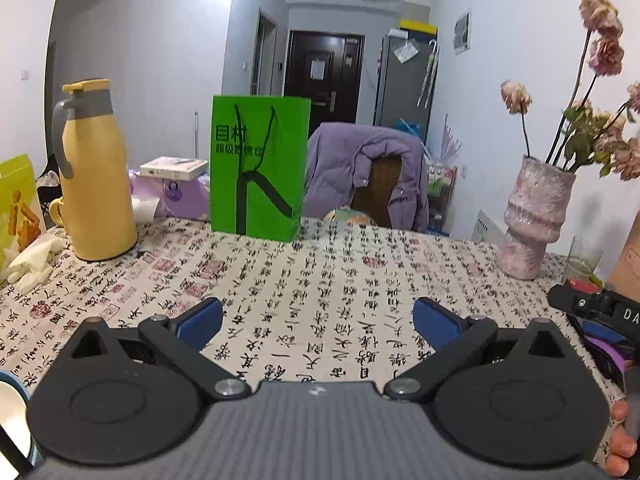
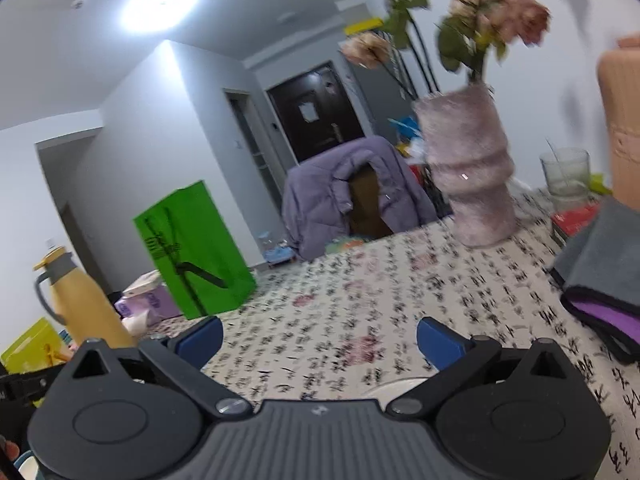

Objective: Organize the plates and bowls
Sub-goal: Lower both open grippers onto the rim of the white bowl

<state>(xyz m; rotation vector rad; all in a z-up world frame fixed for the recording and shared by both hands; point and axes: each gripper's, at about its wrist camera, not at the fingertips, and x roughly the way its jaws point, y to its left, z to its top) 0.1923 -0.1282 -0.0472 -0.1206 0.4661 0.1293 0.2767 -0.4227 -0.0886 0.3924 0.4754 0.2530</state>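
Observation:
My left gripper [image 1: 318,320] is open over the calligraphy-print tablecloth [image 1: 320,280], its blue pads wide apart with nothing between them. At the lower left edge of the left wrist view, a white dish with a blue rim [image 1: 10,396] is partly cut off. My right gripper [image 2: 320,338] is also open and holds nothing; its view is tilted and blurred. A sliver of a white plate [image 2: 394,386] shows just behind its right finger, mostly hidden by the gripper body. The right gripper's black body [image 1: 592,308] appears at the right edge of the left wrist view.
A yellow thermos [image 1: 96,176], green paper bag [image 1: 258,168] and tissue boxes [image 1: 176,188] stand at the far left. A pink vase of dried flowers [image 1: 532,220] and a glass [image 2: 566,172] stand right. Folded grey and purple cloths [image 2: 604,272] lie at the right. A chair with a purple jacket [image 1: 360,176] stands behind the table.

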